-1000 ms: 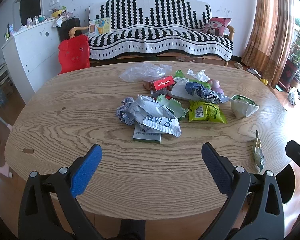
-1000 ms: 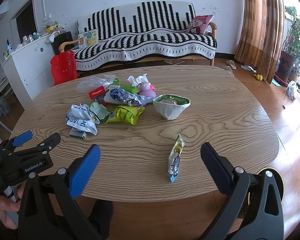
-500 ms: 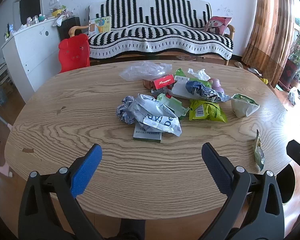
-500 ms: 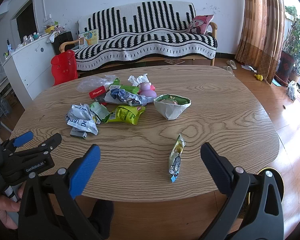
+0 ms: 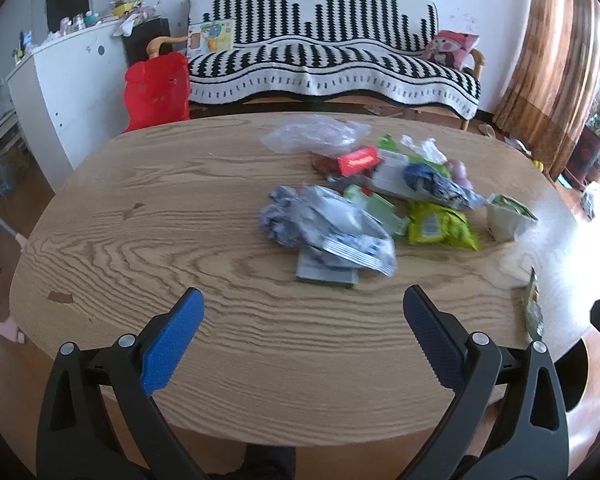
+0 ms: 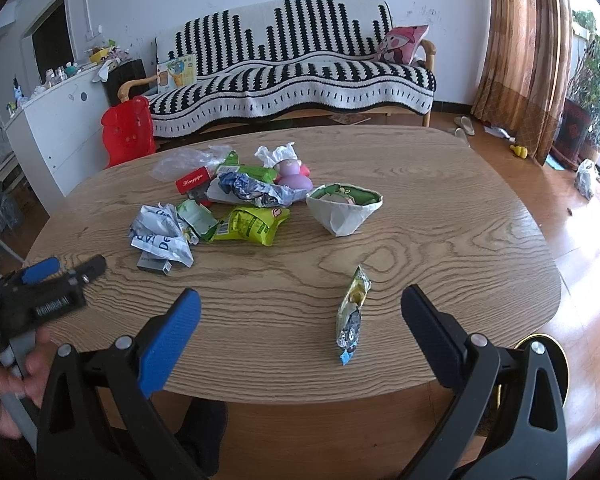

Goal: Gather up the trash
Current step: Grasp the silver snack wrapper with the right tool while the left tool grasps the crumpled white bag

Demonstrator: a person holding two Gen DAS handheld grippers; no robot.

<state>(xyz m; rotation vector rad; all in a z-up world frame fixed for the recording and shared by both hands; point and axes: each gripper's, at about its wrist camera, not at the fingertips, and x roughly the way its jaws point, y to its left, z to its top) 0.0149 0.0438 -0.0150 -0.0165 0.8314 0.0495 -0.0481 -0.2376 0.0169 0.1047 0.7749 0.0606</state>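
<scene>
A pile of trash lies mid-table: a crumpled silver-white wrapper (image 5: 340,232) (image 6: 160,236), a yellow-green snack bag (image 5: 440,228) (image 6: 252,224), a red box (image 5: 358,160) (image 6: 194,180), a clear plastic bag (image 5: 312,136) and a white paper cone (image 6: 342,210) (image 5: 508,220). A thin foil wrapper (image 6: 352,312) lies alone near the front edge. My left gripper (image 5: 302,336) is open and empty over the near table edge, short of the pile. My right gripper (image 6: 300,332) is open and empty, the foil wrapper lying just ahead between its fingers.
The oval wooden table (image 5: 140,216) (image 6: 440,220) fills both views. A striped sofa (image 6: 292,76) stands behind it, a red plastic chair (image 5: 156,88) and a white cabinet (image 5: 64,80) at the left, curtains (image 6: 520,60) at the right. A dark round bin (image 6: 540,364) sits below the table's right edge.
The left gripper has shifted left and slightly forward, so the pile sits further right in its blurred view. The right gripper has barely moved. Both stay open.
</scene>
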